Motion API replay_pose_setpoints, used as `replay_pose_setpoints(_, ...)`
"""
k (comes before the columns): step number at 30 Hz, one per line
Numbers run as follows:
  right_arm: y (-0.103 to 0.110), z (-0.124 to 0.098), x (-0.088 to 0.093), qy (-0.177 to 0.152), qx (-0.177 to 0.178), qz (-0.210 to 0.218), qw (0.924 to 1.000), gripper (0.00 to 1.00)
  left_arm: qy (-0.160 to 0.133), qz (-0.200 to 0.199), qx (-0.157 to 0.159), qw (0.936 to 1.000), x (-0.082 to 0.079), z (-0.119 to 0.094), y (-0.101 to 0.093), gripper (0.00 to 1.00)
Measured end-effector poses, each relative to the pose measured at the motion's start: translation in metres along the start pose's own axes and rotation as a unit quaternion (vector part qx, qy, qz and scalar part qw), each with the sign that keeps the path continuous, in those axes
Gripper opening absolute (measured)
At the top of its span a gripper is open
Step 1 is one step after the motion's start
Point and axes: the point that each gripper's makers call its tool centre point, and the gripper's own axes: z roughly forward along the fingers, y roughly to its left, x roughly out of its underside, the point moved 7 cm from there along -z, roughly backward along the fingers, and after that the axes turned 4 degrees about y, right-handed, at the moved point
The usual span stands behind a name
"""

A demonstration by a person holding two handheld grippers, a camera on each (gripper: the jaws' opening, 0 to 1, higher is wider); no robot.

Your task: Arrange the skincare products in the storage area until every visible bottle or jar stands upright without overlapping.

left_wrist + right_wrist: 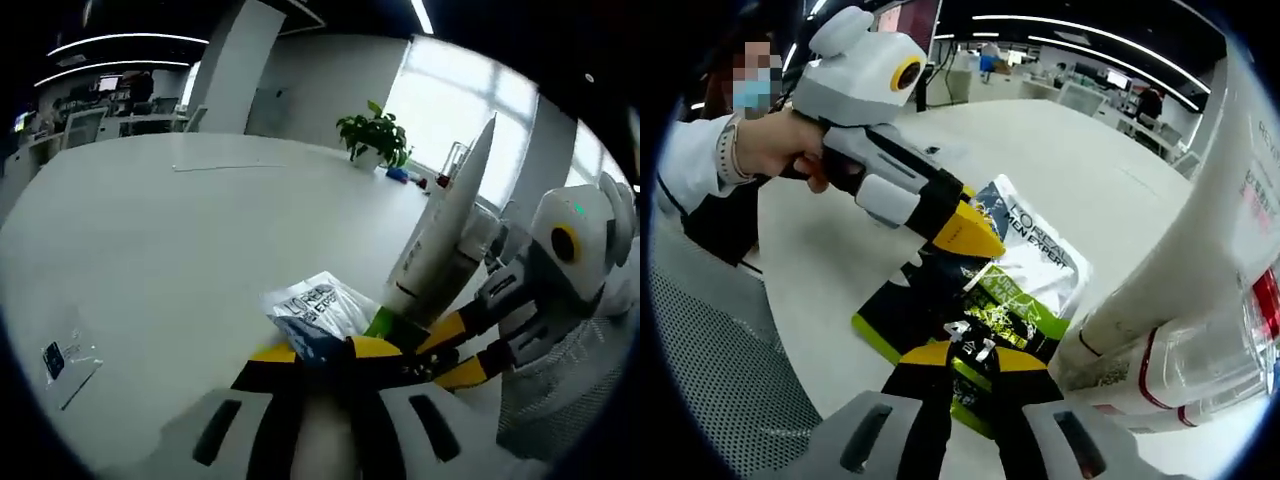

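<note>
Both tongs pinch one sachet (1025, 285): left tongs (975, 235) bite its top edge and right tongs (975, 355) bite its bottom edge, w/ a white tube (445, 235) just right of the left tongs. If they pull apart too hard, the sachet may rip. It's floppy, so prob won't stand up, and a swing could knock the tube over.

A white tube (440, 235) with a green cap end rises tilted just past the left jaws' tips. A black, green and white sachet (1010, 290) lies flat directly ahead of the right jaws, beside a white bottle (1200, 290) to their right.
</note>
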Motion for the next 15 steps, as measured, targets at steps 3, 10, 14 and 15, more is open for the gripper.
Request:
replay_pose_setpoints(3,0.000,0.000,0.000,0.000,-0.001,-0.002,1.0000,0.08,0.008,0.045,-0.030,0.9985,0.000,-0.004,0.009,0.16)
replay_pose_setpoints(10,0.001,0.000,-0.001,0.002,0.000,-0.006,1.0000,0.08,0.024,0.107,-0.060,0.9922,0.002,-0.003,0.020,0.22)
replay_pose_setpoints(14,0.001,0.000,-0.001,0.001,-0.001,-0.007,1.0000,0.08,0.033,0.146,-0.069,0.9862,0.004,-0.003,0.019,0.25)
replay_pose_setpoints(15,0.001,0.000,-0.001,0.001,-0.001,-0.008,1.0000,0.08,0.034,0.160,-0.071,0.9839,0.004,-0.003,0.019,0.25)
